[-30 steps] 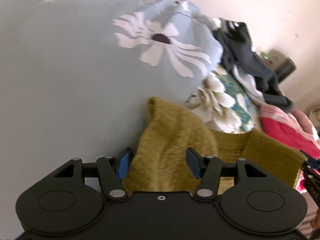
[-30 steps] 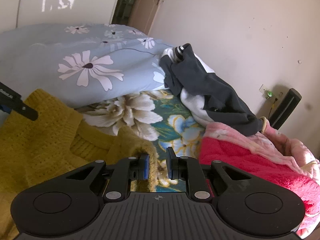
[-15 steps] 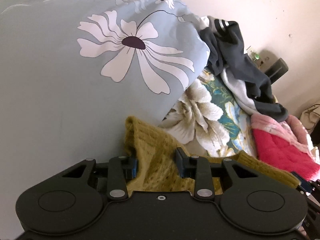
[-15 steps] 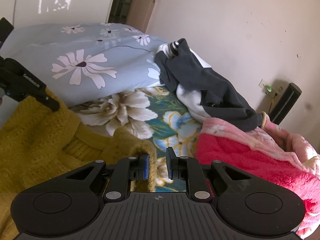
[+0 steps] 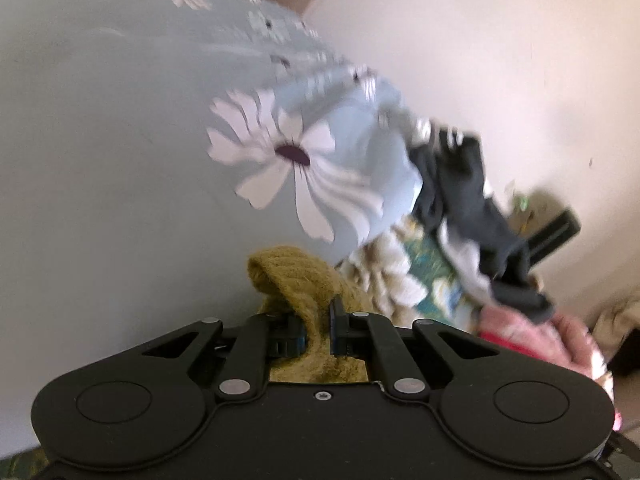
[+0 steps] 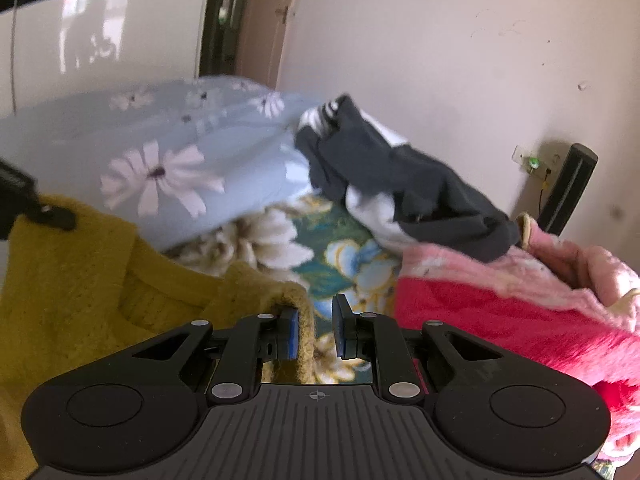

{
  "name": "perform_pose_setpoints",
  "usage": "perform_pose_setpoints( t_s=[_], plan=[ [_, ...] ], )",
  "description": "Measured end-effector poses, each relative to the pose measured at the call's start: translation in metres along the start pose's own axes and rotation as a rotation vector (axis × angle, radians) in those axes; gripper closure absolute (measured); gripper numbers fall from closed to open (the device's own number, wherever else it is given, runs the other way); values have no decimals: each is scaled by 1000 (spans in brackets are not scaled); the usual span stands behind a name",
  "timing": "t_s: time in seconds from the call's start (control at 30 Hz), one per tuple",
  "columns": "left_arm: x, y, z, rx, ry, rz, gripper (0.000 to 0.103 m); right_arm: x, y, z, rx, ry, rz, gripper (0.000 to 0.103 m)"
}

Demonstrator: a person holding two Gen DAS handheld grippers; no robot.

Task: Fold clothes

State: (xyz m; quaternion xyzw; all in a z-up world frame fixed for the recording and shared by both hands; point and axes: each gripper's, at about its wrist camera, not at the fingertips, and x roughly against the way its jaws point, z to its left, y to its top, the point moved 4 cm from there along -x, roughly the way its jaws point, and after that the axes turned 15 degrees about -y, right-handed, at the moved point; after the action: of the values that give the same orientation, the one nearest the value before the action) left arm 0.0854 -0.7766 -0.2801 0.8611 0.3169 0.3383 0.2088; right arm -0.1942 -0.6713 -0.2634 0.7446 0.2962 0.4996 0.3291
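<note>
A mustard-yellow knitted sweater (image 6: 72, 280) is held up over the bed by both grippers. My left gripper (image 5: 318, 326) is shut on one shoulder of the sweater (image 5: 292, 280), a fold of knit sticking up between the blue pads. My right gripper (image 6: 316, 330) grips the other shoulder edge (image 6: 306, 320); the knit lies against the left pad with a gap to the right pad. The left gripper's tip shows at the left edge of the right wrist view (image 6: 40, 212).
A light-blue duvet with white flowers (image 5: 120, 140) fills the left. A dark grey and white garment (image 6: 400, 184) lies heaped by the wall. A pink and red fleece blanket (image 6: 500, 300) lies at right. A teal flowered bedsheet (image 6: 332, 248) shows between them.
The left gripper closed on the sweater shoulder. Both grippers lifted, raising the sweater; more wall and doorway show in the views.
</note>
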Motion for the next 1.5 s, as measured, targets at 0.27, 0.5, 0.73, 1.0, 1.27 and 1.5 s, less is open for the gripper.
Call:
perform_pose_setpoints(
  t_s=[0.27,0.5,0.73,1.0,1.27,1.5],
  plan=[
    [156,-8,-27,85,20,-193,96,66,43,-21,-47,133,-134,88],
    [292,-36,-73,67,125,-318,96,150,78,-12,32,351,-297,88],
    [414,-82,-136,97,271,-515,96,228,113,-3,63,587,-432,88],
    [524,-159,-208,138,391,-695,96,319,120,-20,106,741,-567,88],
    [599,-245,-281,106,411,-696,96,395,80,-66,135,780,-620,88],
    [643,-294,-329,86,410,-702,96,436,65,-93,169,794,-636,87]
  ],
)
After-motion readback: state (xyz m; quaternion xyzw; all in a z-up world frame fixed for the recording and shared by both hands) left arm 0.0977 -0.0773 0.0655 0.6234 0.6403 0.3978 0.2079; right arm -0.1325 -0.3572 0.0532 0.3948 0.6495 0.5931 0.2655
